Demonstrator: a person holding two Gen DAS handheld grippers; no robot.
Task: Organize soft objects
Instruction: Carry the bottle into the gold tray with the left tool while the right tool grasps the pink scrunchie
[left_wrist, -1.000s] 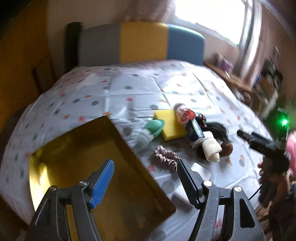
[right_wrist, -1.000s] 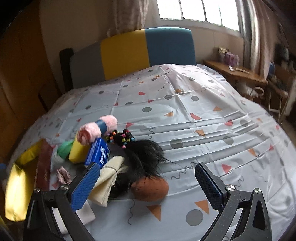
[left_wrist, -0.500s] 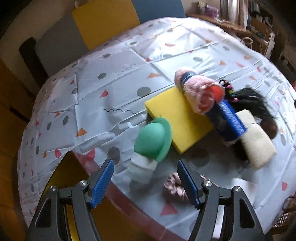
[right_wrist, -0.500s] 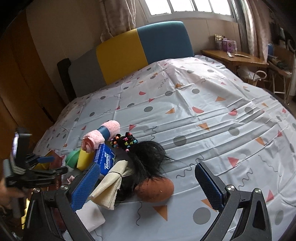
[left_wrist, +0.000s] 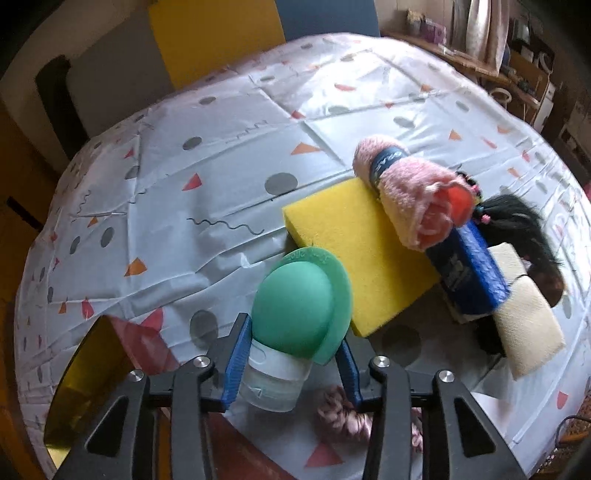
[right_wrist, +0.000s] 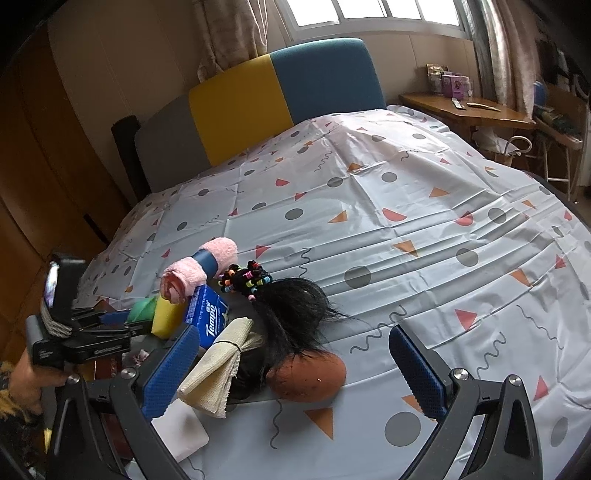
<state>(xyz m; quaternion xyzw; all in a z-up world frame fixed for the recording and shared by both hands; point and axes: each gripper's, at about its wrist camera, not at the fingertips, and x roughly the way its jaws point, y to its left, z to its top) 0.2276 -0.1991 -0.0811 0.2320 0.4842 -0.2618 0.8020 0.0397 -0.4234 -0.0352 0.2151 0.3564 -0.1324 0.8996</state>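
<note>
A small clear bottle with a green dome cap (left_wrist: 299, 299) lies on the patterned sheet against a yellow sponge (left_wrist: 354, 258). My left gripper (left_wrist: 291, 332) is closing on it, and both blue pads touch it at the collar and the cap's brim. The same gripper (right_wrist: 110, 321) shows at the left in the right wrist view, in a person's hand. A pink rolled towel (left_wrist: 413, 199), a blue tissue pack (left_wrist: 469, 273), a cream cloth (left_wrist: 524, 321) and a black wig (left_wrist: 517, 229) lie in a heap. My right gripper (right_wrist: 295, 332) hovers open above that heap.
A gold tray (left_wrist: 74, 387) sits at the bed's near-left edge. A pink scrunchie (left_wrist: 343, 413) lies just behind the left fingers. A brown pad (right_wrist: 306, 376) and a white square (right_wrist: 181, 432) lie by the right gripper. The headboard (right_wrist: 277, 92) stands at the far end.
My left gripper swung from over the gold tray down to the green-capped bottle, and its jaws narrowed around it. The right gripper stayed where it was, open.
</note>
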